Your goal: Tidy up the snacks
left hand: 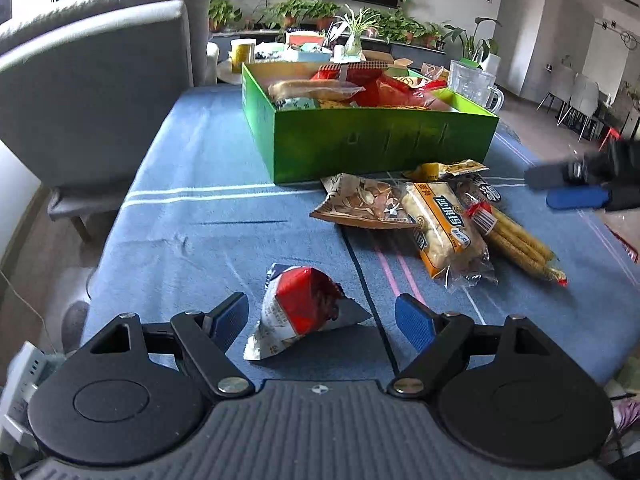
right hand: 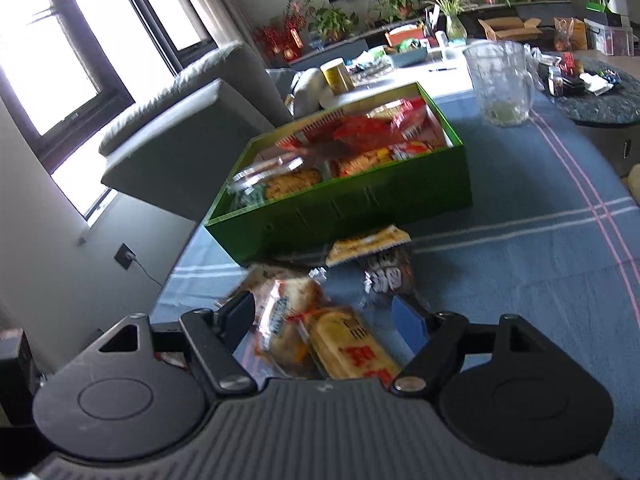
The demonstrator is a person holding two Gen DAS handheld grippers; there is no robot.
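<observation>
While the left claw (left hand: 322, 316) gapes around a red-white packet (left hand: 298, 312), the right claw (right hand: 326, 316) gapes above bread packs (right hand: 316, 332).

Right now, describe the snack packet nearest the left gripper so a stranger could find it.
Start at the green box on the blue tablecloth. Come toward the near edge, past the snack pile. The red-and-white packet lies alone, apart from the pile, a crumpled wedge.

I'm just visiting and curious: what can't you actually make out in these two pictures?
- Box contents: left view, near wall hides the lower packets; right view, motion blur smears them.
- Right tongs: left view, cut off by the right edge.
- Packet between the right tongs: right view, blurred, print unreadable.
- Red packet: left view, text too small.
</observation>
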